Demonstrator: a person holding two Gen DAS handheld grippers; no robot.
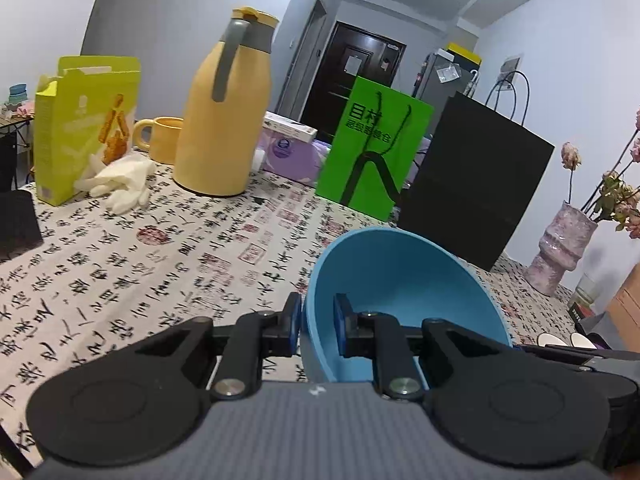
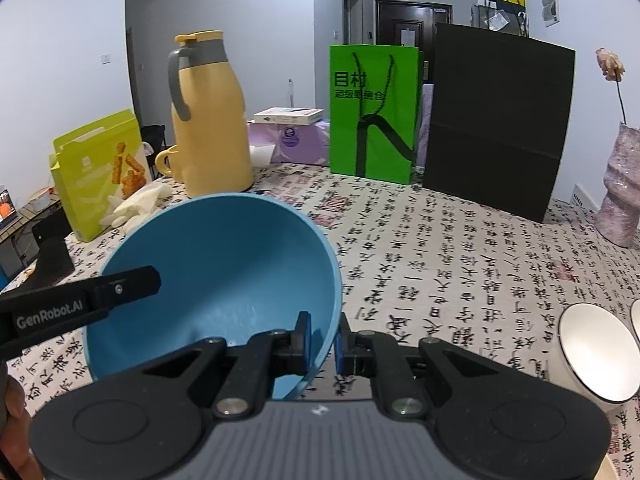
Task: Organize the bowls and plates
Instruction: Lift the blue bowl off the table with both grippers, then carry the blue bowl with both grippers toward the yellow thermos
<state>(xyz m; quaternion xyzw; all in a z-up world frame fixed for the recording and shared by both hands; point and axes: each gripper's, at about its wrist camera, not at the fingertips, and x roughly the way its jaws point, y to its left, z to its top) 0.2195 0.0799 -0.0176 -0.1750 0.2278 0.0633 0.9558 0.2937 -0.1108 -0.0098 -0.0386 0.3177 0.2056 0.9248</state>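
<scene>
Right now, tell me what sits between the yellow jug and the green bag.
In the right wrist view, a purple package with a white box on top sits between the yellow jug and the green bag, farther back on the table.

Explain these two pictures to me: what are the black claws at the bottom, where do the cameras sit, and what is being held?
A person holds a hand-held two-finger gripper in each hand; a fisheye camera on each looks along its fingers. The left gripper and the right gripper are each clamped on the rim of one blue bowl, at opposite sides, tilted above the patterned tablecloth. On the table stand a yellow jug, a yellow mug, a snack box, a green bag, a black bag and a vase. A white plate lies at the right.
</scene>
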